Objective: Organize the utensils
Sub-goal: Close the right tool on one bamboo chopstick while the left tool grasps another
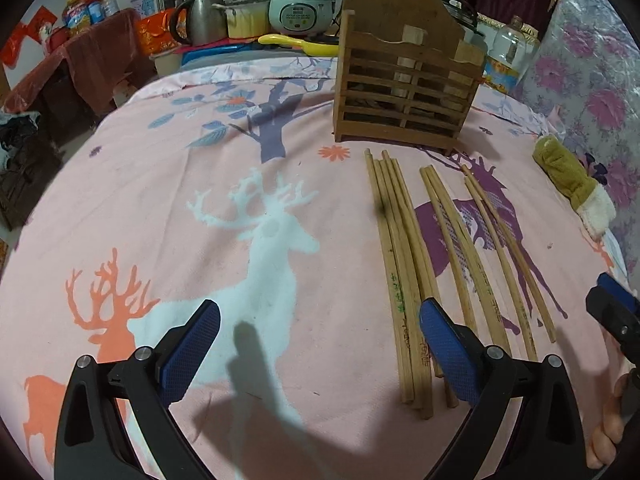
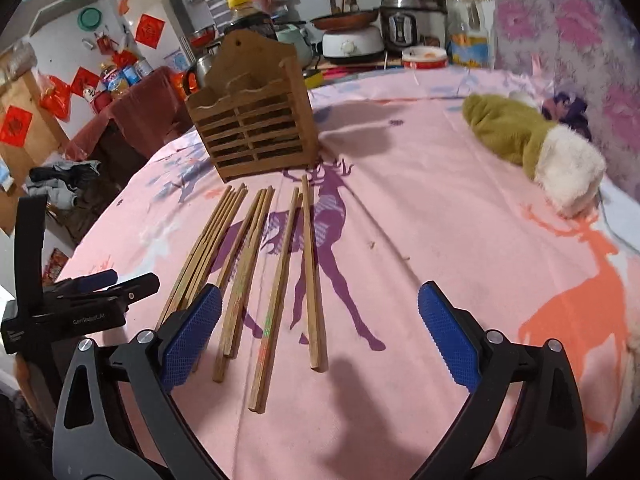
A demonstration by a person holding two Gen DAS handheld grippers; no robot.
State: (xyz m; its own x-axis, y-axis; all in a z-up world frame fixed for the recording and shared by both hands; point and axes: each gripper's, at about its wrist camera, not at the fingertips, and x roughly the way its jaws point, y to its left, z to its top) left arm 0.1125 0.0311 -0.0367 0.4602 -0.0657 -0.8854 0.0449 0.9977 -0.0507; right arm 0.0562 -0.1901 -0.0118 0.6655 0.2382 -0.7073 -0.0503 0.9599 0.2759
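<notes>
Both hand-held grippers, left [image 1: 320, 354] and right [image 2: 320, 334], wide open, empty. Wooden holder [image 2: 256, 120] behind chopsticks [image 2: 276, 268]; plush toy [image 2: 536, 148] right; bedsheet [image 2: 420, 220] bare between.

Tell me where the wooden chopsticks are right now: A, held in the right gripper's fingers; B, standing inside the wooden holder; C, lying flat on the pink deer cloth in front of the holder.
C: the chopsticks lie flat on the cloth before the holder; both grippers are open.

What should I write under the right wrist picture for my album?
Open right gripper hovering over wooden chopsticks on a pink deer-print cloth, before a slatted wooden holder.
</notes>
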